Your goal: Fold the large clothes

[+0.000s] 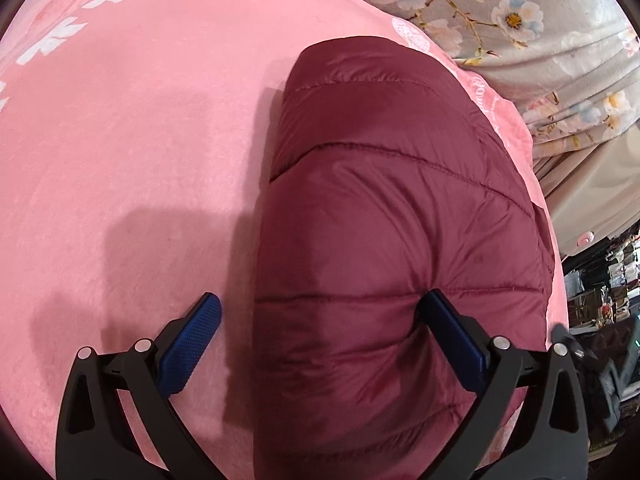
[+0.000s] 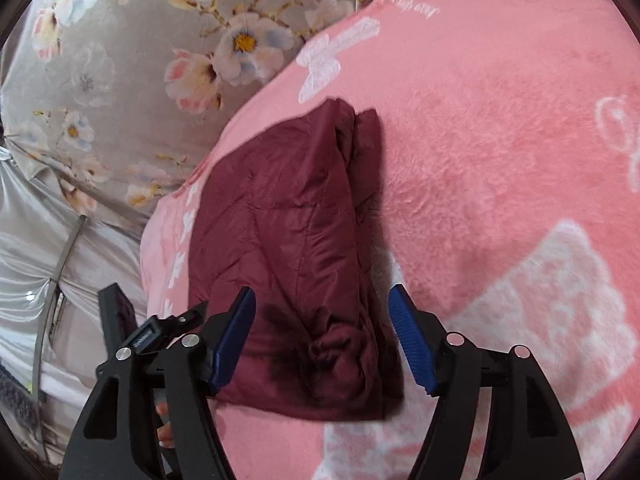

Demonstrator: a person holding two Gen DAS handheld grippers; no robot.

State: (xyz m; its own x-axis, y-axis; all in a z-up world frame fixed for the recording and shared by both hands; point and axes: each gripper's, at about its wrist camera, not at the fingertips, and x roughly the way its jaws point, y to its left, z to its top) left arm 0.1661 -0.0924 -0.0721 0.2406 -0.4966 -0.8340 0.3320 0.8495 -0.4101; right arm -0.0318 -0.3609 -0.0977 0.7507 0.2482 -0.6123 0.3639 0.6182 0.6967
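Observation:
A maroon quilted jacket (image 1: 380, 220) lies folded into a thick bundle on a pink fleece blanket (image 1: 120, 160). My left gripper (image 1: 322, 300) is open wide and straddles the bundle's left edge. Its left finger (image 1: 192, 344) hangs over the blanket, while its right finger (image 1: 452, 340) dents the jacket's top. In the right wrist view the jacket (image 2: 288, 232) shows its layered edge on the right side. My right gripper (image 2: 322, 292) stands open over the near end, with bunched fabric between the pads and neither pad pressing it.
The pink blanket (image 2: 500, 160) lies over a grey floral bedsheet (image 1: 500, 12) (image 2: 120, 80). Silvery fabric (image 2: 32, 260) hangs at the bed's side. Dark clutter (image 1: 600, 320) fills the floor beyond the bed's edge. A black tool part (image 2: 116, 312) and a hand's fingertip (image 2: 164, 412) show at lower left.

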